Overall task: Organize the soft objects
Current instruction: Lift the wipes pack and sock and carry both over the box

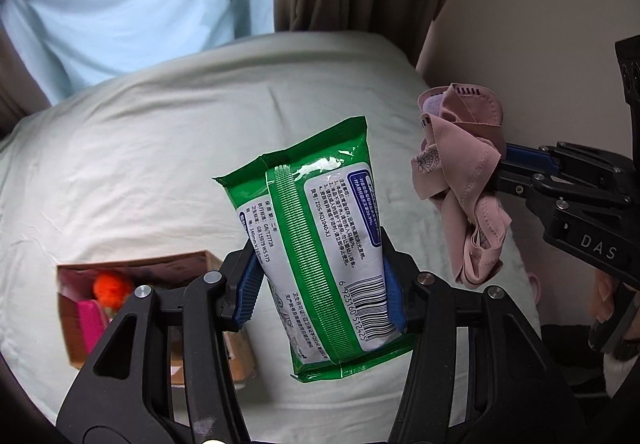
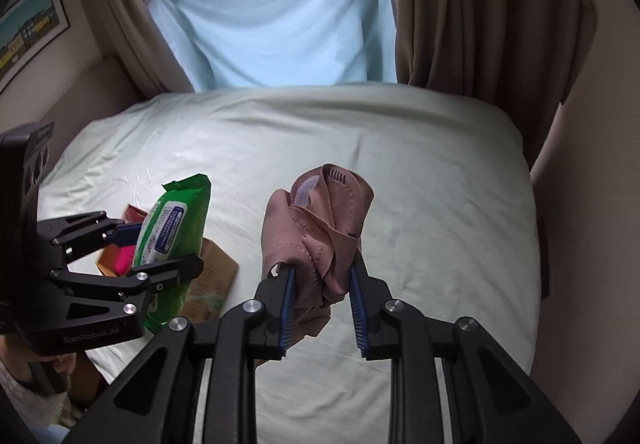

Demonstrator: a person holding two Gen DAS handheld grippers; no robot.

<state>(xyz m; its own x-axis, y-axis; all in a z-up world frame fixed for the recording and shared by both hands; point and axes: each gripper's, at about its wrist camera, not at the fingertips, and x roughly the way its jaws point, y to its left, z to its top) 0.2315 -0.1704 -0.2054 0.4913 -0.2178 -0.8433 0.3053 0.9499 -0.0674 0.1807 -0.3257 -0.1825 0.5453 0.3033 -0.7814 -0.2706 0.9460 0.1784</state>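
Observation:
A green pack of wet wipes (image 1: 316, 228) stands upright between the blue pads of my left gripper (image 1: 320, 284), which is shut on its lower half, above the bed. My right gripper (image 2: 324, 284) is shut on a bunched pink cloth (image 2: 320, 220) that hangs from its pads. In the left wrist view the right gripper (image 1: 506, 170) enters from the right with the pink cloth (image 1: 468, 172) drooping from it. The right wrist view has the left gripper (image 2: 164, 248) at the left, with the wipes pack (image 2: 176, 220) in it.
An open cardboard box (image 1: 192, 258) lies on the pale green bed (image 1: 160, 148), with an orange fluffy thing (image 1: 112, 286) and a pink item inside. Brown curtains (image 2: 480, 4) and a light blue sheet (image 2: 272, 12) hang behind the bed. A wall runs along the right.

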